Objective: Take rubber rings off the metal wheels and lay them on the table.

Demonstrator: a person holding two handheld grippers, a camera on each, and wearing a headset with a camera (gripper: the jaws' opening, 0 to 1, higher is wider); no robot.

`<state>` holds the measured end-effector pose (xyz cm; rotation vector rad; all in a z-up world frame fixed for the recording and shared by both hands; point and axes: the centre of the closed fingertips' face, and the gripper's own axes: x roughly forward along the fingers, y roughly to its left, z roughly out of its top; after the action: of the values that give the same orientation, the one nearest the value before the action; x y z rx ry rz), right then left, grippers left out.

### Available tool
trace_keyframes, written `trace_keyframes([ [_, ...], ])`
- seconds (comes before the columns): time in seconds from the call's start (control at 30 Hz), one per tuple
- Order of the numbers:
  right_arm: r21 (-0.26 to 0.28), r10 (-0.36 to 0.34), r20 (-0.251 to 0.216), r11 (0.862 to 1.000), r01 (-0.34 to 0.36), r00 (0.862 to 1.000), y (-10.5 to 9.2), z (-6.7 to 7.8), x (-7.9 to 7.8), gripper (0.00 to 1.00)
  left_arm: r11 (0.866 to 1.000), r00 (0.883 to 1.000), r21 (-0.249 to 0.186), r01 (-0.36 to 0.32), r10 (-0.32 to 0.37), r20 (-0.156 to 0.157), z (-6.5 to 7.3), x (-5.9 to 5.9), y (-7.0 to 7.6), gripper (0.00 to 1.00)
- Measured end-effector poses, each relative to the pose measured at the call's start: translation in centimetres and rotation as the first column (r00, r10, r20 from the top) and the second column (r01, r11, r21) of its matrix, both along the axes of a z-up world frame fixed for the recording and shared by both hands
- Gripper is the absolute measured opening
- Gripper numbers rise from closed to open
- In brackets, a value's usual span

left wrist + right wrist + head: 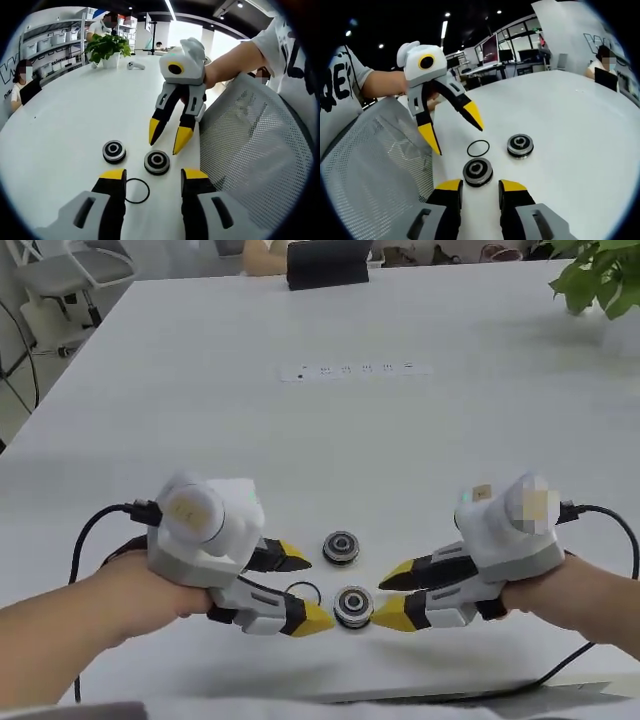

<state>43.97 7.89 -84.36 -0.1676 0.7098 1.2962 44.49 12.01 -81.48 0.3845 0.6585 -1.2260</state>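
Observation:
Two metal wheels lie on the white table (pixel 330 440): the far wheel (pixel 341 548) (pixel 114 151) (pixel 520 145) and the near wheel (pixel 353 606) (pixel 157 162) (pixel 478 171). Both carry dark rubber rings. A loose black rubber ring (pixel 303 592) (pixel 136 190) (pixel 478 148) lies flat on the table beside them. My left gripper (pixel 305 588) (pixel 154 175) (pixel 456 135) is open, its jaws wide on either side of the loose ring. My right gripper (pixel 382 600) (pixel 167 141) (pixel 481 186) is open too, with the near wheel just ahead of its yellow fingertips. Neither holds anything.
A socket strip (pixel 355 369) is set into the table's middle. A dark screen (pixel 327 265) stands at the far edge and a green plant (pixel 600 275) (pixel 107 47) at the far right corner. A white mesh chair back (pixel 250 150) (pixel 375 155) is behind the grippers.

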Motion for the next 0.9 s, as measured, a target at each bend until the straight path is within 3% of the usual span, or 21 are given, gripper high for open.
trace_keyframes([
  [0.57, -0.032, 0.046, 0.029, 0.998, -0.045, 0.999, 0.5, -1.0, -0.4, 0.19, 1.0, 0.999, -0.002, 0.023, -0.023, -0.039, -1.3, -0.4, -1.6, 0.33],
  [0.7, -0.034, 0.047, 0.034, 0.998, -0.046, 0.998, 0.6, -1.1, -0.4, 0.18, 1.0, 0.999, -0.005, 0.023, -0.024, -0.036, -1.5, -0.3, -2.0, 0.29],
  [0.9, -0.028, 0.041, 0.039, 0.999, -0.04, 0.998, 0.6, -1.1, -0.3, 0.17, 1.0, 0.998, -0.02, 0.019, -0.021, -0.067, -1.9, -0.5, -2.7, 0.29],
])
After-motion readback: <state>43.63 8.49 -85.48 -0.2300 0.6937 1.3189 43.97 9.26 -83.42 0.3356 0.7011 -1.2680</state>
